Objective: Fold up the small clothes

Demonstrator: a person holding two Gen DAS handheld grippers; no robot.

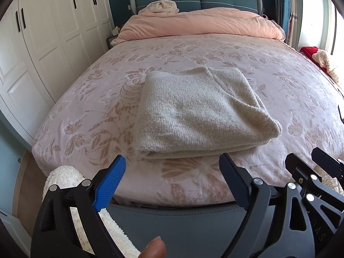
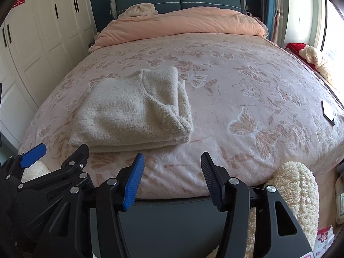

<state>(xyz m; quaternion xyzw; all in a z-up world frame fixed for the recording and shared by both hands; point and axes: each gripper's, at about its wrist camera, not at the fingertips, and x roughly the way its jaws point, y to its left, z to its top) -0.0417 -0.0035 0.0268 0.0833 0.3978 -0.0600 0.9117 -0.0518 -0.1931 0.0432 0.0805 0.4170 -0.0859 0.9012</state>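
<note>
A cream knit sweater [image 1: 200, 111] lies folded into a thick rectangle on the bed near its foot edge; it also shows in the right wrist view [image 2: 133, 109] at left of centre. My left gripper [image 1: 172, 167] is open and empty, held just short of the sweater's near edge. My right gripper [image 2: 172, 165] is open and empty, over the bed's foot edge, to the right of the sweater's near corner. The right gripper shows at the lower right of the left wrist view [image 1: 311, 161]; the left gripper shows at the lower left of the right wrist view [image 2: 58, 152].
The bed [image 2: 247, 81] has a pink butterfly-print cover, with a peach duvet [image 1: 200, 23] bunched at the headboard. White wardrobes [image 1: 43, 38] stand along the left. A dark flat object [image 2: 327, 111] lies at the bed's right edge. Fluffy white fabric [image 2: 298, 185] hangs by the foot.
</note>
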